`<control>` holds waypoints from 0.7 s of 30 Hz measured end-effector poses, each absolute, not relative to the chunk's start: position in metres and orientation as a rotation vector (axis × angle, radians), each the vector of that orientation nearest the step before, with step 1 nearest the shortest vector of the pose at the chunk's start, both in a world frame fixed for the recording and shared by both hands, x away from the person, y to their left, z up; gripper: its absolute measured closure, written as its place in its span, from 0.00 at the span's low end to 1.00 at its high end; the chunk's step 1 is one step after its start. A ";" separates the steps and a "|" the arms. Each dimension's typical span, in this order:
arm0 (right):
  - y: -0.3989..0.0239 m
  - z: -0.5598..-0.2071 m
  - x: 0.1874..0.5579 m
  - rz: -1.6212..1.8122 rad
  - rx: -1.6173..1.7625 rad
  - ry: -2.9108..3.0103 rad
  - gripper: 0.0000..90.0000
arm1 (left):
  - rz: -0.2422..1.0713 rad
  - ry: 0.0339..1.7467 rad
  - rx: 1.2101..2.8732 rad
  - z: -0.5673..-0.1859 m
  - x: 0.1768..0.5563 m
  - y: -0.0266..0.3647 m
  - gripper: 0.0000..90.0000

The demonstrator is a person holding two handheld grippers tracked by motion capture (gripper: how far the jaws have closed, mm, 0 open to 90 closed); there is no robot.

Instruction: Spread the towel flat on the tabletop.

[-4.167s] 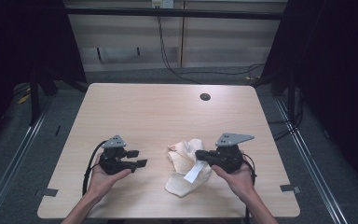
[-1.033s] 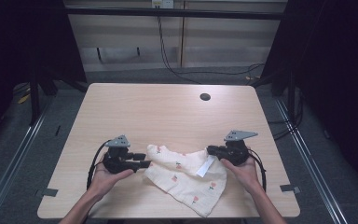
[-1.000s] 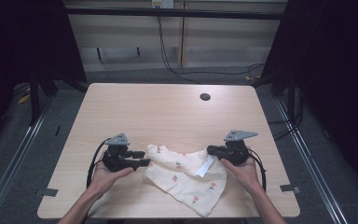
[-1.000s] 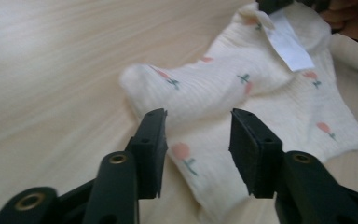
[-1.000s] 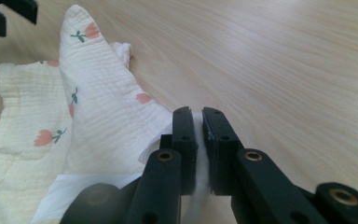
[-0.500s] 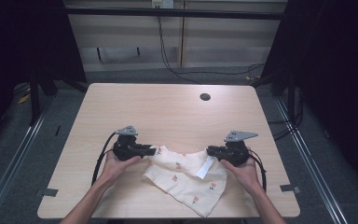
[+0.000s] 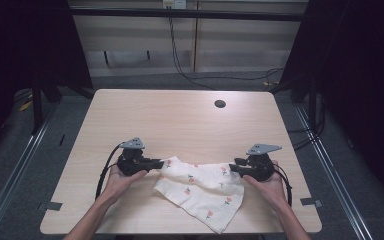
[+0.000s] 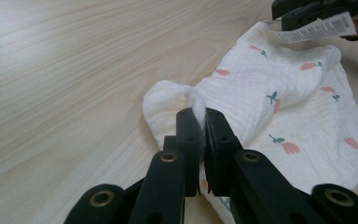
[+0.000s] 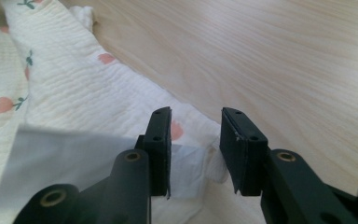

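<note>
White muslin cloth [image 7: 202, 190] printed with small pink flowers and green leaves lies spread and rumpled on the near half of the pale wooden table [image 7: 180, 120], stretched between my two grippers, its lower corner reaching toward the table's near edge. My left gripper [image 7: 156, 163] has just been closing, and in the left gripper view I see its black jaws clenched on a bunched fold at the cloth's left corner [image 8: 191, 100], a tuft of fabric squeezed up between the pads. My right gripper [image 7: 234, 169] has just been opening; in the right gripper view its jaws stand apart, released, with the cloth's right edge [image 9: 121, 88] lying on the table under and between them and the pads not pressing on it. A white paper tag [image 9: 74, 158] lies against the inner jaw there, blurred because it is so close to the camera. From the left gripper view I can see the same tag [image 8: 314, 30] with printed lines, hanging at the far gripper's black jaws. Both of my hands rest low on the table at either end of the cloth. A small dark round hole [image 7: 220, 104] sits in the tabletop well beyond the cloth.
</note>
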State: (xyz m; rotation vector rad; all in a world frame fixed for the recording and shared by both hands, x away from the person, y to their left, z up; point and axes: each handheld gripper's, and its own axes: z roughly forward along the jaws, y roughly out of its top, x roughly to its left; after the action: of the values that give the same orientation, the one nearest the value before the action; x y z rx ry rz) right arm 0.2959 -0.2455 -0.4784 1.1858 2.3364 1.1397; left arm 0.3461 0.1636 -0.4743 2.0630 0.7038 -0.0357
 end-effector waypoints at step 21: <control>-0.235 -0.500 0.308 1.005 1.220 2.390 0.81 | -0.039 0.703 2.058 -0.475 0.342 0.168 0.93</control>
State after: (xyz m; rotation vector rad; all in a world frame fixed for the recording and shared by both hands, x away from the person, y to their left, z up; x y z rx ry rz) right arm 0.3085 -0.2348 -0.5001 1.2198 2.3901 1.0049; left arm 0.3418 0.1675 -0.4753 2.0580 0.7033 -0.0393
